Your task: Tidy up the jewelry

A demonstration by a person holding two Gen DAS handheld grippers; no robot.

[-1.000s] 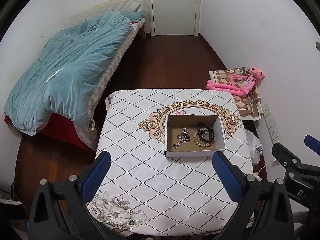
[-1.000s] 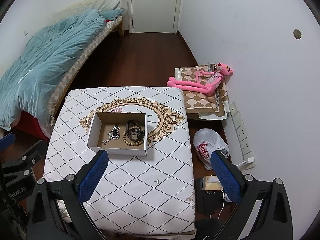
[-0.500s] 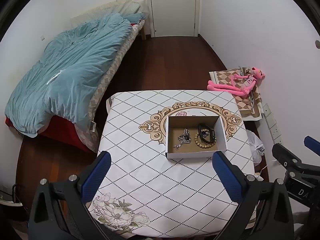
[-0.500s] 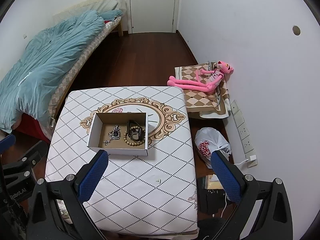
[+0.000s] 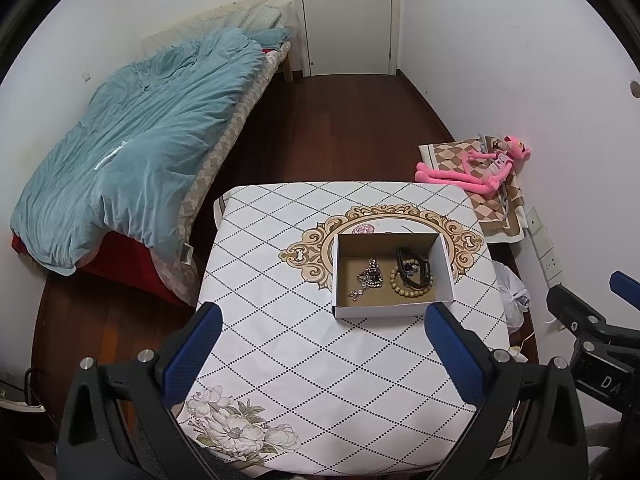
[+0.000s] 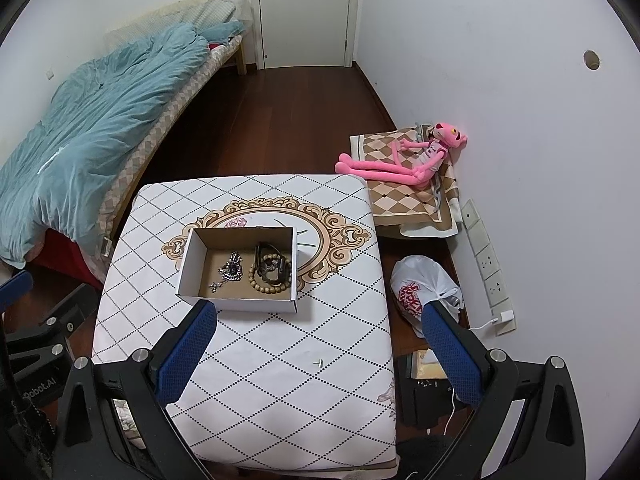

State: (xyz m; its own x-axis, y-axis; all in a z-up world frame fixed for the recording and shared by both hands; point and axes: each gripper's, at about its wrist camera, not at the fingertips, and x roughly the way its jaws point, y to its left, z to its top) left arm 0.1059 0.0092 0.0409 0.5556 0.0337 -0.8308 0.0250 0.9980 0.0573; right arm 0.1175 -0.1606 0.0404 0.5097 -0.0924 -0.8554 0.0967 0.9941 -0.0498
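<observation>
A small cardboard box (image 5: 442,260) (image 6: 188,264) sits on the patterned table (image 5: 320,360) (image 6: 280,360). Inside lie a silver chain necklace (image 5: 369,278) (image 6: 229,272), a wooden bead bracelet (image 5: 406,286) (image 6: 267,284) and a black band (image 5: 414,266) (image 6: 272,264). My left gripper (image 5: 322,354) is open and empty, high above the table's near side. My right gripper (image 6: 318,354) is open and empty, equally high. A tiny metal piece (image 6: 320,362) lies on the cloth near the front.
A bed with a teal duvet (image 5: 132,152) stands to the left. A pink plush toy (image 6: 404,160) lies on a checked cushion by the right wall. A white plastic bag (image 6: 424,288) sits on the floor right of the table. A closed door (image 5: 348,16) is at the back.
Both grippers have risen and drawn back slightly, so the table and box look a little smaller and lower. Nothing on the table has moved.
</observation>
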